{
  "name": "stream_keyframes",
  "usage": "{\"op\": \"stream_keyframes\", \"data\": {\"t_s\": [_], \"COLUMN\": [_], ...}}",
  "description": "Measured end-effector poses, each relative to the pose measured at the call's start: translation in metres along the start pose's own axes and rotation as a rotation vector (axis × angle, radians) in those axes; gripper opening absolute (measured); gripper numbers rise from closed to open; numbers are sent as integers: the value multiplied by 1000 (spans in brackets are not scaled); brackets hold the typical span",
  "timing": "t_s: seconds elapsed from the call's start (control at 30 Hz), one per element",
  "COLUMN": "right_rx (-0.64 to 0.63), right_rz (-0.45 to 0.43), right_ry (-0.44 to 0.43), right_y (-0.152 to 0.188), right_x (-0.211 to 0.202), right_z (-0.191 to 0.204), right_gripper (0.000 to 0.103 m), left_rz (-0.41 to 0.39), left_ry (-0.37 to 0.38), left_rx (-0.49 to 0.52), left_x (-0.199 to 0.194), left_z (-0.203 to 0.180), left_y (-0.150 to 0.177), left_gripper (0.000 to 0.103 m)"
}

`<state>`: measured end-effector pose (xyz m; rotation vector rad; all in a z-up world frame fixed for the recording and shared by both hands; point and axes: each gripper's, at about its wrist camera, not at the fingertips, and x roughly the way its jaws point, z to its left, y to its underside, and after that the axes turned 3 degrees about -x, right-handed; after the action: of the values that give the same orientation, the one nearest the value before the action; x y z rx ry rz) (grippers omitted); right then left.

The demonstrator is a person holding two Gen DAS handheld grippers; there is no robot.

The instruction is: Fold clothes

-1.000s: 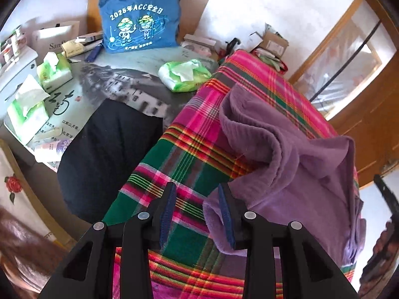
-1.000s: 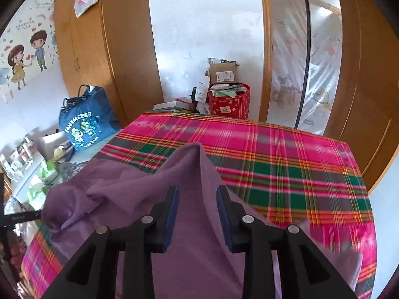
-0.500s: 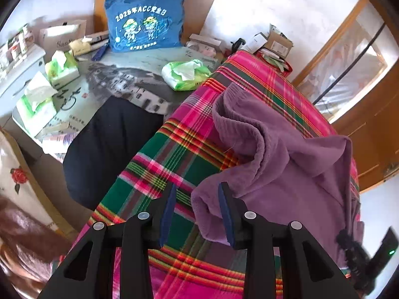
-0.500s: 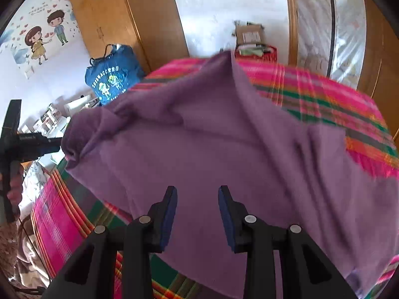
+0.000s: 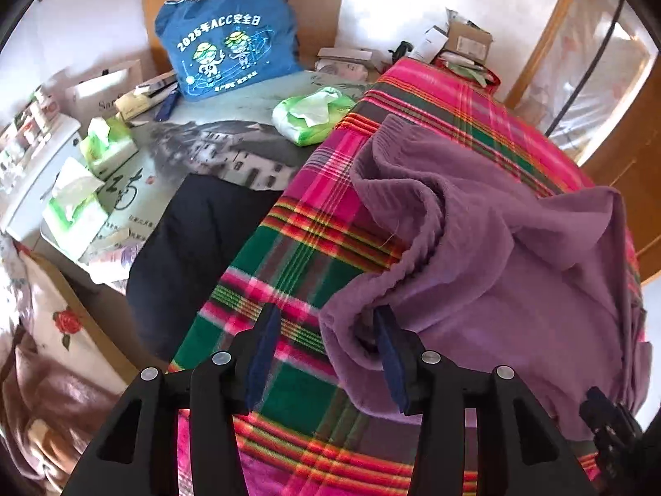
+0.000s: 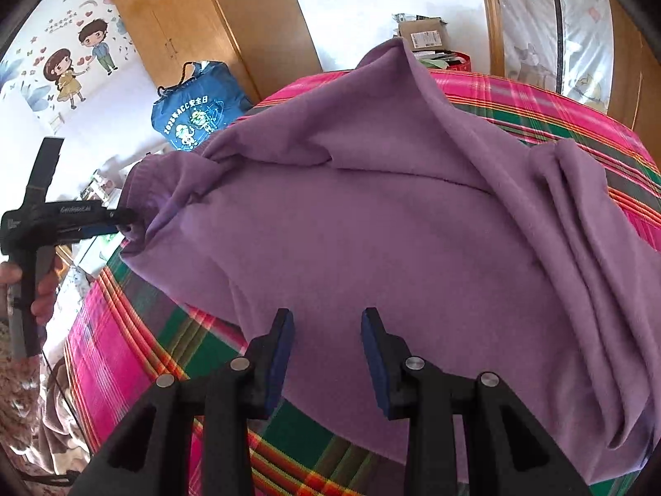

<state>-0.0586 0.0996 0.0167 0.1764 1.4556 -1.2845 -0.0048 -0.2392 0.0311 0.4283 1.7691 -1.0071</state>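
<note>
Since a second ago my right gripper [image 6: 326,351] dropped, jaws apart over the purple garment [image 6: 392,248] sprawled on the plaid blanket [image 5: 289,256], while left gripper [image 5: 326,355] jaws are opening off its edge, so flattening comes next.

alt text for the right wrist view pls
A rumpled purple garment lies spread over a pink-and-green plaid blanket, with the right gripper open just above its near edge. At far left the left gripper, its jaws opening, sits at the garment's corner.

Bright daylight, blown-out white walls, fisheye-curved edges, dark corner vignette
</note>
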Motion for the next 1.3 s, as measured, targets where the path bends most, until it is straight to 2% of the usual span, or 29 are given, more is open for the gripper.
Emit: {"op": "stream_keyframes", "data": {"t_s": [0.3, 0.4, 0.63, 0.8, 0.87, 1.07, 1.2, 1.23, 1.3], "right_rx": [3, 4, 2, 7, 10, 8, 13, 14, 13], "right_rz": [-2, -6, -13, -17, -17, -22, -24, -24, -25], "right_ry": [9, 9, -1, -14, -18, -18, -21, -21, -20], "right_y": [8, 8, 9, 10, 10, 12, 15, 15, 15], "right_x": [-2, -3, -4, -4, -3, -5, -6, -7, -7], "right_z": [2, 3, 5, 5, 4, 3, 1, 1, 1], "right_gripper": [35, 35, 35, 35, 35, 35, 35, 35, 35], "left_rz": [61, 93, 130, 123, 124, 160, 174, 182, 192], "left_ry": [26, 60, 88, 71, 59, 97, 93, 97, 98], "left_rx": [-87, -126, -175, -109, -114, -140, -143, -147, -151], "left_x": [15, 14, 3, -10, -8, 1, 7, 9, 12], "left_z": [17, 24, 29, 18, 17, 14, 6, 4, 1], "left_y": [-6, -6, -2, 1, -1, -4, -6, -6, -7], "left_gripper": [50, 49, 50, 50, 50, 49, 49, 48, 40]}}
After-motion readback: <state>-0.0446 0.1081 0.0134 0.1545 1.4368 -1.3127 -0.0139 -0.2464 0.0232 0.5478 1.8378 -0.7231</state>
